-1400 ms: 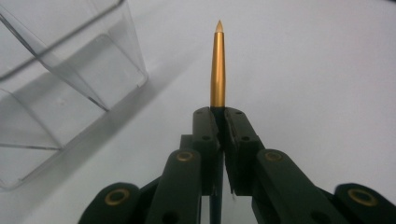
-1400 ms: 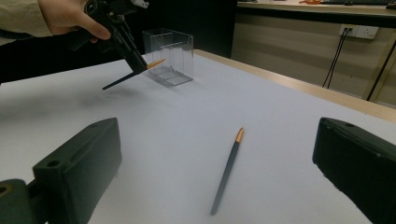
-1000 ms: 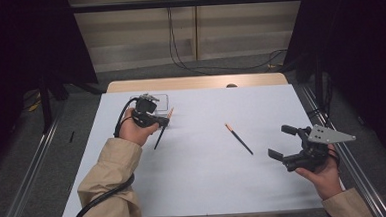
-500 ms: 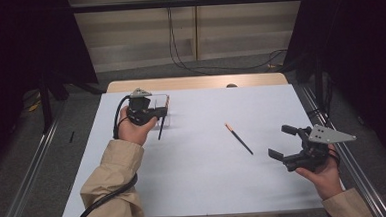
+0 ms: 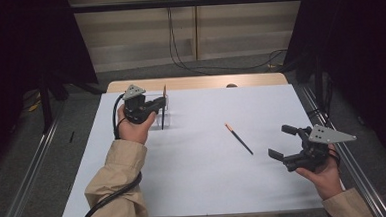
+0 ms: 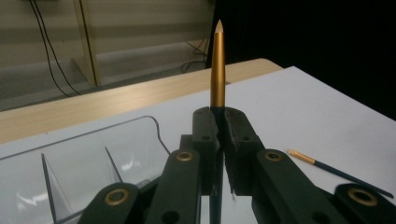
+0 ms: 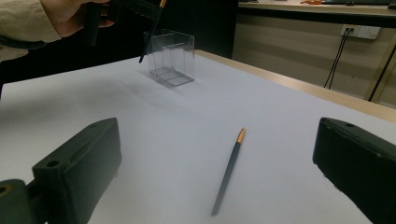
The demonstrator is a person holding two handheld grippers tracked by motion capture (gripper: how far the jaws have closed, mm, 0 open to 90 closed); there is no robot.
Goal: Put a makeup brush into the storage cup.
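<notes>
My left gripper (image 5: 161, 106) is shut on a dark pen with a gold cap (image 5: 164, 93) and holds it almost upright, gold end up, over a clear plastic holder (image 5: 168, 121) at the back left of the white table. In the left gripper view the jaws (image 6: 220, 135) clamp the pen (image 6: 217, 70) just below its gold part, with the holder (image 6: 93, 154) to their left. A second, similar pen (image 5: 239, 138) lies flat right of centre. My right gripper (image 5: 281, 142) rests open at the front right, its jaws pointing at that pen (image 7: 229, 170) from a short way off.
The white sheet (image 5: 210, 187) covers most of the table, and a strip of bare wood (image 5: 199, 82) runs along its far edge. The holder (image 7: 172, 58) has inner dividers. Metal rails (image 5: 29, 172) flank both sides. Cables lie on the floor behind.
The left hand has turned, so the held pen now stands nearly upright instead of slanting. It has shifted slightly toward the clear holder. The right gripper and the lying pen have stayed put.
</notes>
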